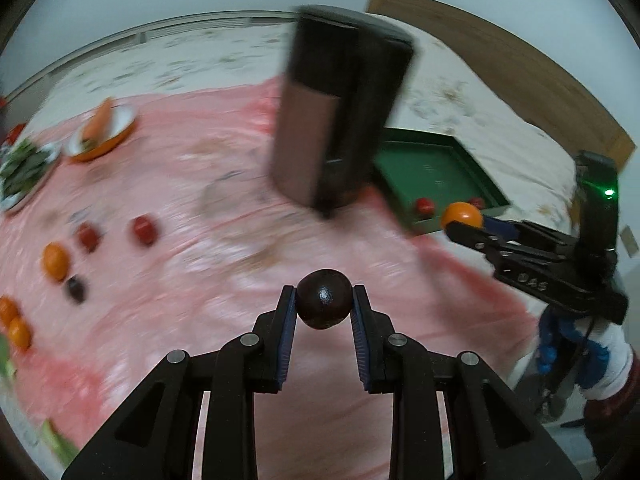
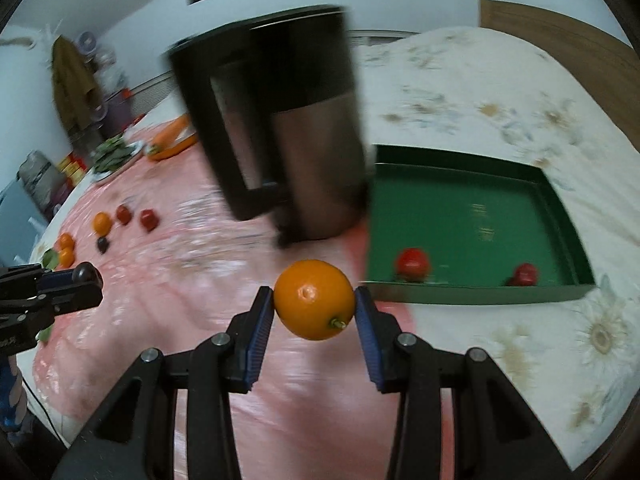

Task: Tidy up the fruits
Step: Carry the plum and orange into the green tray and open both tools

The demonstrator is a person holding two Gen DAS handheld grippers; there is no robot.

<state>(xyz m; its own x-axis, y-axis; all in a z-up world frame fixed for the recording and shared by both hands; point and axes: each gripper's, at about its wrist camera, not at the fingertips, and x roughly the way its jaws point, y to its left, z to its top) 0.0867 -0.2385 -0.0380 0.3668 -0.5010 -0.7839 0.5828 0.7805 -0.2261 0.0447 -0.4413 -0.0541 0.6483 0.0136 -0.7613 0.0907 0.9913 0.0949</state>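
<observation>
I see open pink sheet below both tongs, spread over a bed with a flowered cover; the sheet's edge ends just short of the green tray, which lies on the cover at the right. A tall dark canister stands just left of the tray's near-left corner, and it rises between the loose fruit and the tray. Far left, a plate of greens and an orange bowl holding a carrot sit near the sheet's rim.

My left tongs are clamped on a dark round plum, glossy and nearly black, held above the sheet. My right tongs are clamped on an orange, smooth, with a short green stem stub, held near the tray's front wall. Two red fruits already lie inside the tray along that wall. More oranges, red fruits and one dark plum lie scattered at the left of the sheet, blurred.
</observation>
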